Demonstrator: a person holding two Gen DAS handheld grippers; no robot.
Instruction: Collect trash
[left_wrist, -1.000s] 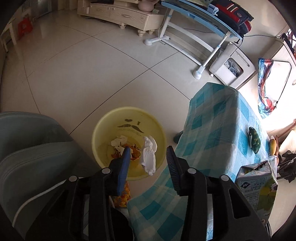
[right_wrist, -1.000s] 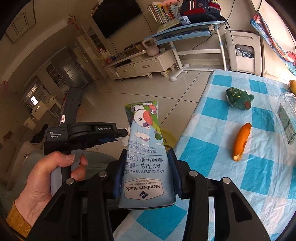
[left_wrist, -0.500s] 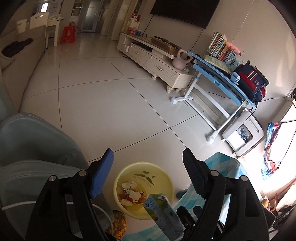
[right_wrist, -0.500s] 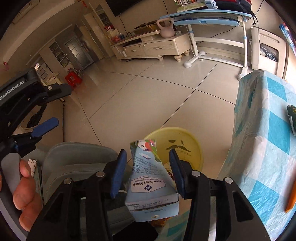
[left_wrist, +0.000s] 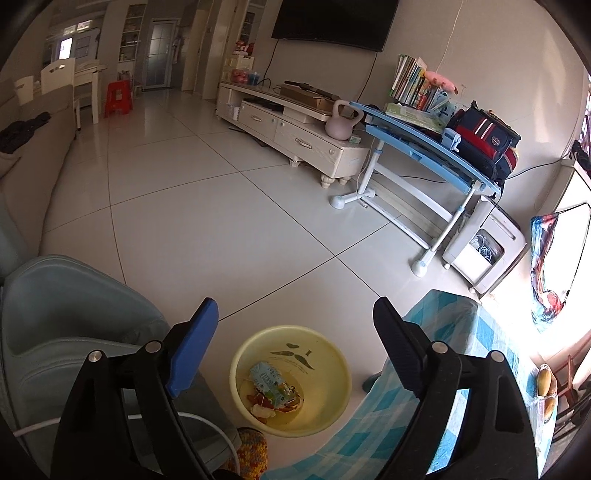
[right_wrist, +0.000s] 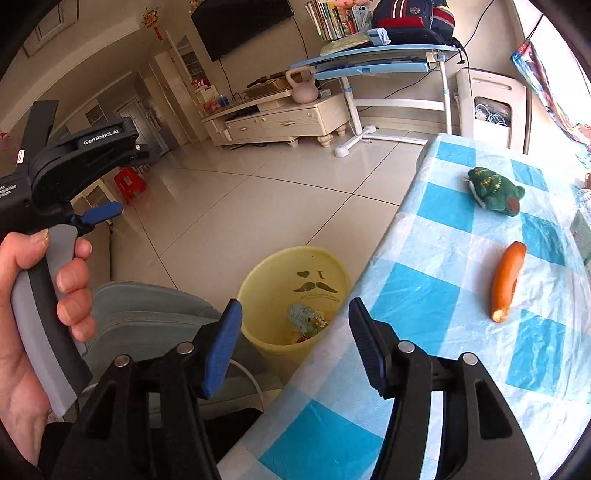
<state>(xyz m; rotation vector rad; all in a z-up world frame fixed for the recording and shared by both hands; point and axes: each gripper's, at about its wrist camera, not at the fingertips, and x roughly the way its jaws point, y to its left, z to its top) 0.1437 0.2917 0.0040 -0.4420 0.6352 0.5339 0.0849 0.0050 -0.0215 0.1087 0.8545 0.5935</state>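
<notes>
Down in the yellow bin (left_wrist: 291, 376) on the tiled floor (left_wrist: 207, 206), a light-blue milk carton (left_wrist: 271, 384) lies on its side atop food scraps and crumpled wrappers (left_wrist: 264, 406), seen too in the right wrist view as a small blue shape (right_wrist: 304, 317) at the bin's (right_wrist: 295, 291) bottom. A moustache-and-heart print marks the inner wall of the bin. It stands just beside the edge of the tabletop (right_wrist: 443, 302), which is covered with a blue-and-white checked cloth, and next to a pale grey-green cushioned chair (left_wrist: 62, 325). Above the bin, the right hand-held gripper (right_wrist: 295, 347) has its jaws apart and opening, with nothing between them. The left hand-held gripper (left_wrist: 295, 347) likewise hangs over the bin with its jaws spread wide and opening, empty; from the right wrist view it (right_wrist: 98, 218) shows at the left edge, its grey handle gripped by a person's hand (right_wrist: 40, 295). On the tabletop an orange carrot-like piece (right_wrist: 506, 282) lies well apart from a green plush toy (right_wrist: 495, 192). Farther off stand a blue tilting desk (left_wrist: 424, 155) loaded with books and a dark backpack (left_wrist: 484, 140), a cream TV cabinet (left_wrist: 295, 133) with a pink kettlebell (left_wrist: 341, 122) on it, and a wall-mounted television (left_wrist: 332, 22).
</notes>
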